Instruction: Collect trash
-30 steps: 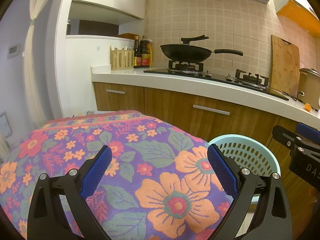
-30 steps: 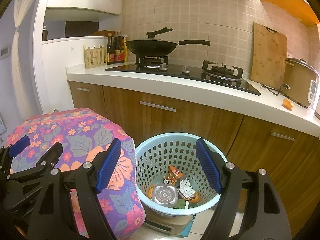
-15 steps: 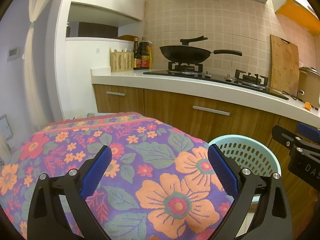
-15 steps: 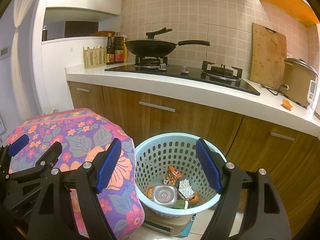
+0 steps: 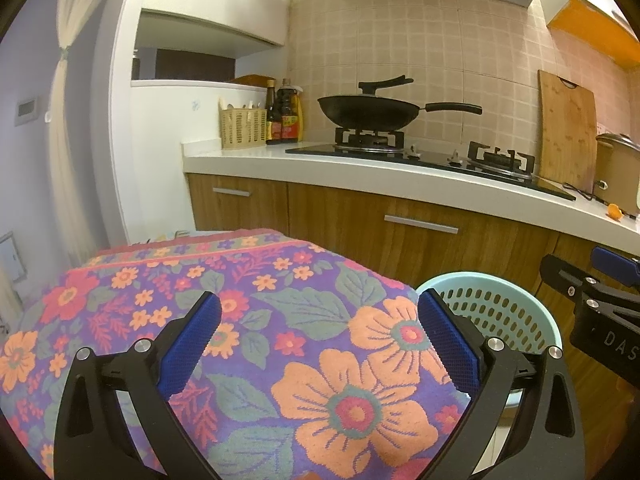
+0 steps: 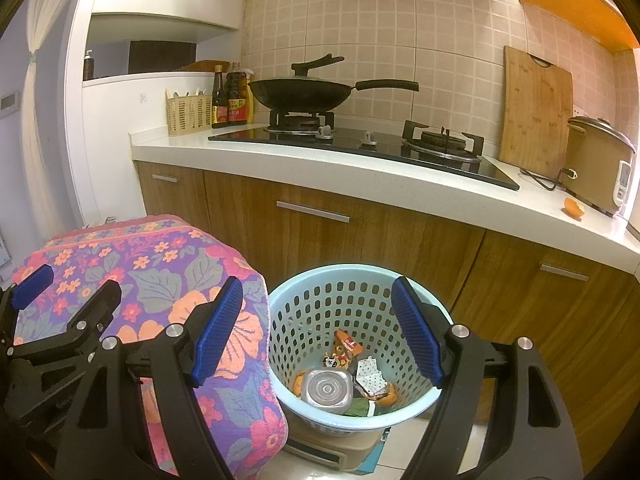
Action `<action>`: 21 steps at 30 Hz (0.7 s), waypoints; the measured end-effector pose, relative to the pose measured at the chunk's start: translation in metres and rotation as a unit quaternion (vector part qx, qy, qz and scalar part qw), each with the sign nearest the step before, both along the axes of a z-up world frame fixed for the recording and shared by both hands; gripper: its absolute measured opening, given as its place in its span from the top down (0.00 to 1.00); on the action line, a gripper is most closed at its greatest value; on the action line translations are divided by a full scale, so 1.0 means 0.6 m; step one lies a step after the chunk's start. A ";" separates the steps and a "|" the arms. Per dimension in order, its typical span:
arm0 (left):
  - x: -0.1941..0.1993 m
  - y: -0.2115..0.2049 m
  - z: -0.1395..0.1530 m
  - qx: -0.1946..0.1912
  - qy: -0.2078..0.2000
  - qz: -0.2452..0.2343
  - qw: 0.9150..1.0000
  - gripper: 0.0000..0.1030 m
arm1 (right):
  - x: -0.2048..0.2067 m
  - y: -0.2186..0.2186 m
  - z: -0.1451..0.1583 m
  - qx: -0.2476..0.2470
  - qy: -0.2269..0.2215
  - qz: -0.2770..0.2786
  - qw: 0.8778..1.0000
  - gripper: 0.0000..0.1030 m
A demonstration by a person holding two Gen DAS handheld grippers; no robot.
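A light blue perforated basket stands on the floor by the cabinets; its rim shows in the left wrist view too. Inside lie a clear plastic container, an orange snack wrapper, a dotted paper scrap and bits of orange peel. My right gripper hangs open above the basket with nothing between its blue pads. My left gripper is open and empty over a table under a floral cloth. A piece of orange peel lies on the counter at the right.
A white counter carries a gas hob with a black wok, a wooden cutting board, a rice cooker, sauce bottles and a utensil basket. Wooden cabinet doors stand right behind the basket.
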State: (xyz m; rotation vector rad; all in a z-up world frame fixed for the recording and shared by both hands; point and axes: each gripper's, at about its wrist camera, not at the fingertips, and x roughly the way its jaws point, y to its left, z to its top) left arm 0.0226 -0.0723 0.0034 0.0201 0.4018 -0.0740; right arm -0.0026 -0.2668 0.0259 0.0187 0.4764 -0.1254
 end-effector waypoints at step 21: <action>0.000 -0.002 -0.003 -0.012 0.005 -0.017 1.000 0.07 | -0.002 -0.004 -0.001 0.003 0.000 -0.005 1.000 0.30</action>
